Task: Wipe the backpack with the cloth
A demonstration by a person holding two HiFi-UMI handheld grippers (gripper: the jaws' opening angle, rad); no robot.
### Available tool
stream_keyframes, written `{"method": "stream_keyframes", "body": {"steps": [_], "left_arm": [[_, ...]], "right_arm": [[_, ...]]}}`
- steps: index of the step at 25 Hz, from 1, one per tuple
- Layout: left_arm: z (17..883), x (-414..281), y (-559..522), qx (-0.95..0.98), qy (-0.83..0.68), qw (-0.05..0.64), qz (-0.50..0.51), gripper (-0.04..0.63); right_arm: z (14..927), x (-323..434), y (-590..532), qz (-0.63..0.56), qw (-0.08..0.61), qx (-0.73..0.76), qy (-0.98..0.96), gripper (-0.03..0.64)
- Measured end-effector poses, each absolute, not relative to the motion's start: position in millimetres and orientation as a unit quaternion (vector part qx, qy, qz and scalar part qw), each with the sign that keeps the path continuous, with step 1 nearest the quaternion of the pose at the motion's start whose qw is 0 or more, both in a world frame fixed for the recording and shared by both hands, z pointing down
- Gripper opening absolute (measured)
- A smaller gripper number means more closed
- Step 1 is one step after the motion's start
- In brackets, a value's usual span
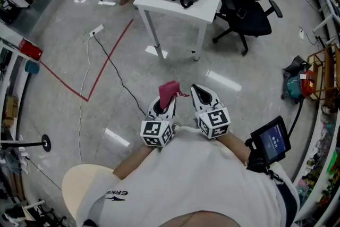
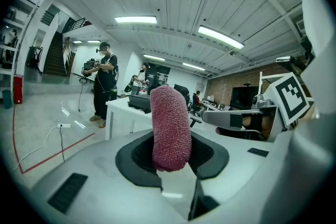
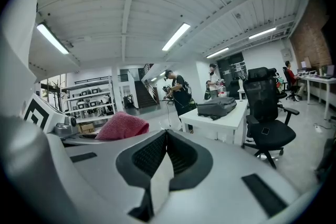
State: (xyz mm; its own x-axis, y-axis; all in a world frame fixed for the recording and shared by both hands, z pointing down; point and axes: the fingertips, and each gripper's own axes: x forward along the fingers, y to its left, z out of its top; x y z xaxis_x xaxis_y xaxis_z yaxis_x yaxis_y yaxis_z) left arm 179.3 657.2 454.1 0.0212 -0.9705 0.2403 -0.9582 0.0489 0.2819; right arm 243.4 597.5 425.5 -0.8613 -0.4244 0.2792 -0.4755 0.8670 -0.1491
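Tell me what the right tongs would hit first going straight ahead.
The right tongs are shut and empty. The way ahead looks free across open floor, then likely the white table holding the backpack, depth unclear.

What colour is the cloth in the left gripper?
The cloth is dark pink, seen best in the left gripper view.
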Motion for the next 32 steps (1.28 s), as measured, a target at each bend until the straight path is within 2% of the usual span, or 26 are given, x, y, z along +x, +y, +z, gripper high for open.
{"method": "stream_keyframes", "body": {"steps": [10,25,32], "left_arm": [[465.6,142.8,679.8,0.69,-0.696,0.197,-0.02,0.106],[469.8,101.4,637.6,0.668,-0.715,0.205,-0.02,0.106],[469.9,79.4,525.5,0.671,-0.714,0.199,-0.013,0.106]], "right_arm": [[438.4,206.6,627.6,0.104,0.135,0.224,-0.959,0.005],[442.3,163.3,574.2,0.112,0.134,0.209,-0.962,0.005],[445.5,141.8,463.4,0.118,0.126,0.211,-0.962,0.005]]}}
